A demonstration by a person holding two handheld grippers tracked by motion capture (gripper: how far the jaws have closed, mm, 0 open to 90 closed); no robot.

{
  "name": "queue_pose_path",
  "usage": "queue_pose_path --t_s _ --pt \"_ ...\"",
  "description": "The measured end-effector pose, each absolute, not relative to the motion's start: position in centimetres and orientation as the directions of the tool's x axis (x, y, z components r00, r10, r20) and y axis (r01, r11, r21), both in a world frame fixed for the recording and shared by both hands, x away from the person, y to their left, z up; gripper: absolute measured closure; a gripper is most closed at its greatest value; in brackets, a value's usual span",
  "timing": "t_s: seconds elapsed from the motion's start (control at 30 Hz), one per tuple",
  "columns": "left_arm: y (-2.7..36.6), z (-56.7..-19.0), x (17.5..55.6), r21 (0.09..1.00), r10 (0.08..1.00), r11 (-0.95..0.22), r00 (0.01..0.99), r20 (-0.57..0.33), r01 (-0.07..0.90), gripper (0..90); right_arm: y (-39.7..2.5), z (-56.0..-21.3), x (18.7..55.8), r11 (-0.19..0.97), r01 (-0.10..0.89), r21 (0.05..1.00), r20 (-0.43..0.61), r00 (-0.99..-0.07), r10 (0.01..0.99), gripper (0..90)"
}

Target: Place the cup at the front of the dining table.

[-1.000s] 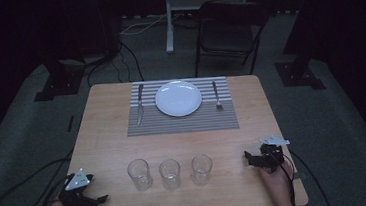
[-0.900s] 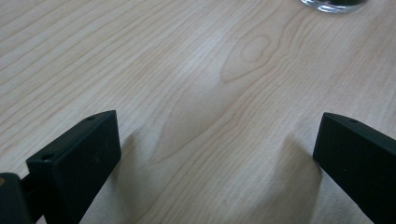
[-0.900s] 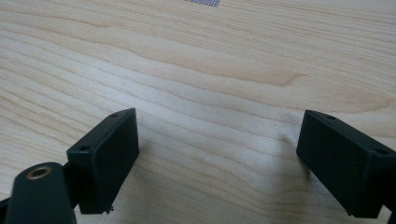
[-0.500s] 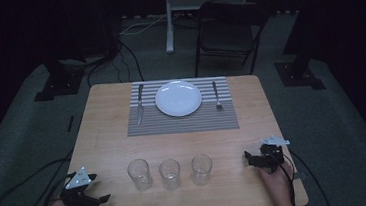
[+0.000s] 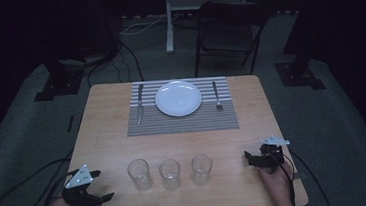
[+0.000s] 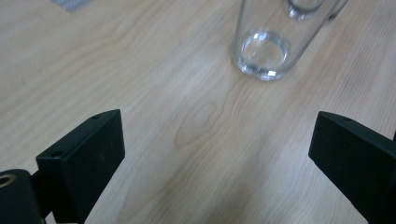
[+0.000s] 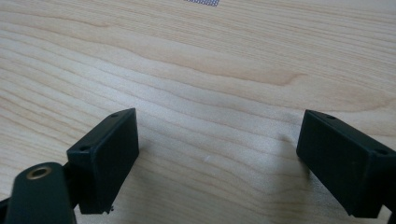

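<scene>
Left gripper, jaws spread, is idling lower left beside the nearest glass. Right gripper is likewise gaping, lower right. Glass looks slick and breakable; best gripping mid-wall.

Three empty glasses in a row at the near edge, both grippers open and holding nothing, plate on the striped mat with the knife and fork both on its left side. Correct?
Not quite: the knife lies left of the plate, the fork right of it, as the high view shows. The rest holds: three empty glasses, left gripper and right gripper open.

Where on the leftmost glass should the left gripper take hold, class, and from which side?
Probably the leftmost glass by its side wall around mid-height, coming level from its left, where the left gripper is with jaws wide open. It stands upright, and the middle glass crowds its right.
</scene>
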State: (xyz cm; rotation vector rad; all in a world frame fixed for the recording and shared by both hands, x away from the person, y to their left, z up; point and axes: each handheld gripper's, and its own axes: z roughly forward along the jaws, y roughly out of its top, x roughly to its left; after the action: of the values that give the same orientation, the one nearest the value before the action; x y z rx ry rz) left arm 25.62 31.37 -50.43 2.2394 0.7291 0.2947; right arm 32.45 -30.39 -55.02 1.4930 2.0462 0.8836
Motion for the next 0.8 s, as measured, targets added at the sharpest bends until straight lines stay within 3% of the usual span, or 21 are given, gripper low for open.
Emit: queue_pose_path --t_s 0.8 --pt "28.5 -44.9 26.0 0.796 0.467 -0.532 0.884 -0.008 0.289 4.0 -30.4 -55.0 32.5 0.207 0.659 0.723 0.01 -0.309 0.951 12.6"
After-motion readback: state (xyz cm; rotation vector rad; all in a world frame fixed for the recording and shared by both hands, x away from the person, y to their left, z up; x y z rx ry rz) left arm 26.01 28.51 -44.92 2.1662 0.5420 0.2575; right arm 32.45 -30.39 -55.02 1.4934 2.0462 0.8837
